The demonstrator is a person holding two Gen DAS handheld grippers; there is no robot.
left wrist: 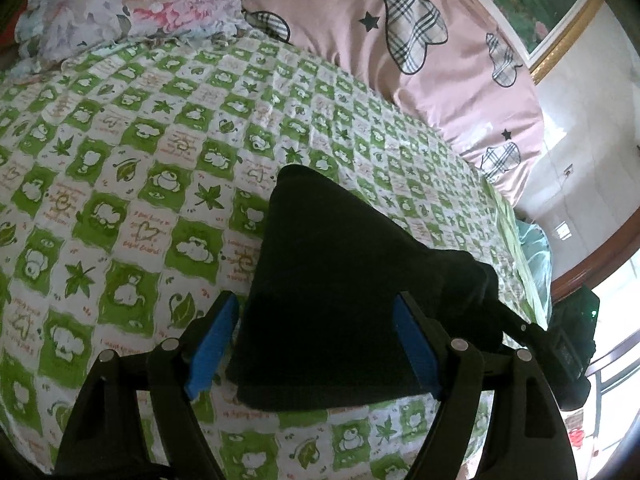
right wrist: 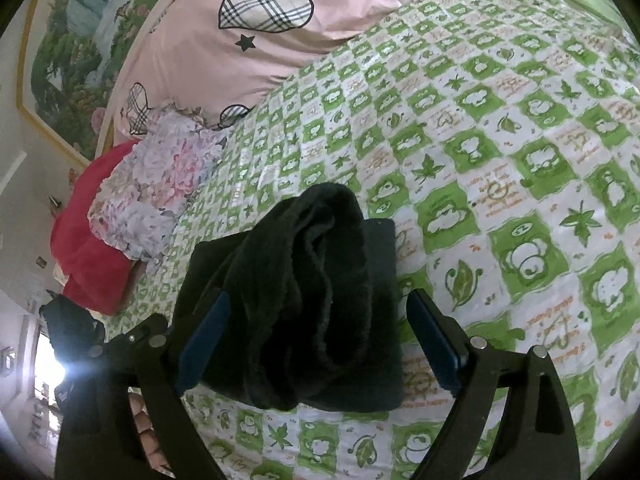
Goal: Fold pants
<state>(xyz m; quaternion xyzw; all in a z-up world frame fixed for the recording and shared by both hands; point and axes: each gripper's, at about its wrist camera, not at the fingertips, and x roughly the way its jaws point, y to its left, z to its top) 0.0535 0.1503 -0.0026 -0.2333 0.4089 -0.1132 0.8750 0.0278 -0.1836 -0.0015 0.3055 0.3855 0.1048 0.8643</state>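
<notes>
Hovering with left tongs (left wrist: 316, 344) and right tongs (right wrist: 316, 344) both wide, gripping nothing, over black pants (right wrist: 312, 300) bundled on the bed (left wrist: 120, 160); final tidying or withdrawal probably next.

1. Pants (left wrist: 320, 300) read solid black to me, fuzzy in my right view
2. Bedsheet (left wrist: 120, 180): green-and-white checks, bears, leaves, orange script
3. Quilt (left wrist: 360, 8): pink, plaid hearts, black stars
4. Pillow (right wrist: 160, 192): pastel floral; a red cushion (right wrist: 88, 248) beside it
5. My gripper pads (left wrist: 212, 344) are blue
</notes>
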